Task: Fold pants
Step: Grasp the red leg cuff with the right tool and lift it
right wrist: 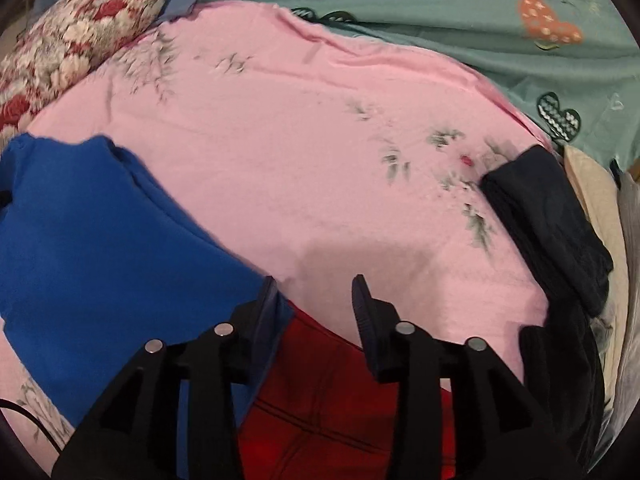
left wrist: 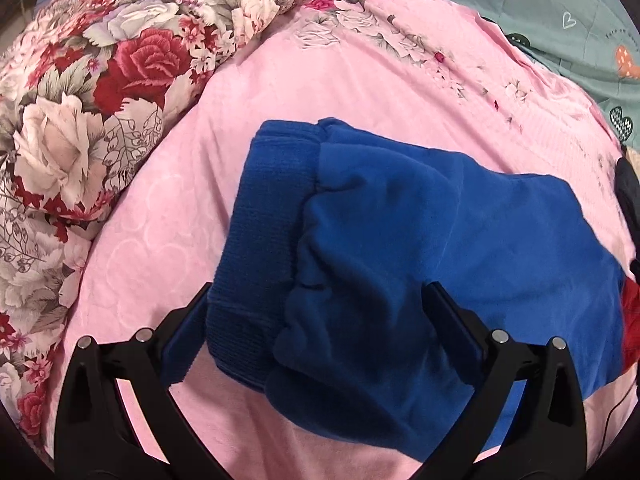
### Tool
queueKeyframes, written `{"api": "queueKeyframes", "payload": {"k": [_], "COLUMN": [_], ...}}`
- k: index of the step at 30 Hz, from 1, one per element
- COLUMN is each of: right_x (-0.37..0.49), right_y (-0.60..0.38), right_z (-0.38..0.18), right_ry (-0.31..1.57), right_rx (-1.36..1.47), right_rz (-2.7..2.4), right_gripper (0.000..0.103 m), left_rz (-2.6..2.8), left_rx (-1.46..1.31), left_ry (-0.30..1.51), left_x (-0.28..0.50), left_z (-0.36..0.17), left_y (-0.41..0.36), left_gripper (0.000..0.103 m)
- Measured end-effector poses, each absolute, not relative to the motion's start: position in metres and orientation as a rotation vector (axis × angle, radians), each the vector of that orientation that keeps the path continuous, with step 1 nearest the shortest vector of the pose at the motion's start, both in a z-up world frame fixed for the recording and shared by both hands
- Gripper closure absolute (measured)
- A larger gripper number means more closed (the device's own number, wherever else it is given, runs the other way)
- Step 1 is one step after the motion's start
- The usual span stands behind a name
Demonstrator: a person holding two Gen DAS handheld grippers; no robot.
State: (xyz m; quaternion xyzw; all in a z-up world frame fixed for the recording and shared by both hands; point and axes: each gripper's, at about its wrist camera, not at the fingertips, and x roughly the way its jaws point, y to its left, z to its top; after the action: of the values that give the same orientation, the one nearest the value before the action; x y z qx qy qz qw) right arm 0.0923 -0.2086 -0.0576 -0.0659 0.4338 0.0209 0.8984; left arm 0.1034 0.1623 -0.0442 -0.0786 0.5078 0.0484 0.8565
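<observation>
Left gripper [left wrist: 316, 332] spread wide around my folded blue fleece pants [left wrist: 400, 240] on pink bedsheet [left wrist: 320, 80]; right gripper [right wrist: 314, 300] released, empty. Soft, floppy, light: take the ribbed cuff [left wrist: 256, 240] at 10 o'clock.

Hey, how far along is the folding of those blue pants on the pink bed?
Done: the blue pants already lie as a compact folded bundle on the pink sheet, ribbed waistband on top. In hand: the left tongs straddle the bundle's near end, wide open, not pinching. The right tongs are open and empty, beside the pants. Left: probably just tidying or setting them aside.
</observation>
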Motion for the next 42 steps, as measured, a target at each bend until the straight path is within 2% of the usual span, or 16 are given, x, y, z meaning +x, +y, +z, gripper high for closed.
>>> {"api": "queueKeyframes", "payload": {"k": [2,4,8,11,17,21,23,24,25,28,32,35,37,42], "right_x": [0.068,0.039,-0.041,-0.082,-0.073,-0.054,-0.045,-0.041,-0.038,-0.042,-0.046,-0.039,-0.032,-0.031], "right_y": [-0.241,-0.275,-0.354,-0.386,-0.38,-0.375,-0.375,-0.375,-0.377,-0.383,-0.39,-0.39,-0.381,-0.363], "right_z": [-0.041,-0.035,-0.041,-0.057,-0.099,-0.1,-0.102,-0.105,-0.109,-0.112,-0.093,-0.097,-0.098,-0.062], "right_ry": [0.87,0.863,0.871,0.902,0.999,0.939,0.91,0.905,0.908,0.879,0.838,0.898,0.927,0.898], "right_rx": [0.005,0.129,0.452,0.655,0.813,0.809,0.79,0.787,0.809,0.862,0.81,0.78,0.701,0.63], "right_rz": [0.039,-0.013,-0.148,-0.174,-0.113,-0.116,-0.138,-0.142,-0.144,-0.166,-0.223,-0.249,-0.291,-0.311], "right_gripper": [0.061,0.053,0.052,0.041,0.038,0.038,0.045,0.062,0.074,0.086,0.087,0.087,0.087,0.086], "left_rz": [0.097,0.078,0.054,0.046,0.046,0.057,0.06,0.057,0.05,0.004,-0.035,0.018,0.01,0.003], "left_rx": [-0.17,-0.167,-0.128,-0.116,-0.124,-0.154,-0.16,-0.158,-0.152,-0.099,-0.005,0.026,-0.004,-0.032], "left_ry": [1.061,1.037,0.978,0.966,0.945,0.931,0.924,0.92,0.914,0.887,0.907,1.026,1.039,1.008], "left_x": [0.1,0.095,0.083,0.078,0.063,0.053,0.052,0.051,0.051,0.049,0.058,0.081,0.086,0.082], "left_z": [-0.04,-0.031,-0.017,-0.015,-0.006,0.001,0.004,0.005,0.008,0.014,0.003,-0.036,-0.047,-0.033], "left_y": [0.163,0.159,0.148,0.142,0.145,0.157,0.158,0.157,0.155,0.141,0.123,0.122,0.126,0.131], "left_gripper": [0.002,0.002,0.002,0.002,0.002,0.002,0.002,0.002,0.002,0.002,0.002,0.002,0.002,0.002]}}
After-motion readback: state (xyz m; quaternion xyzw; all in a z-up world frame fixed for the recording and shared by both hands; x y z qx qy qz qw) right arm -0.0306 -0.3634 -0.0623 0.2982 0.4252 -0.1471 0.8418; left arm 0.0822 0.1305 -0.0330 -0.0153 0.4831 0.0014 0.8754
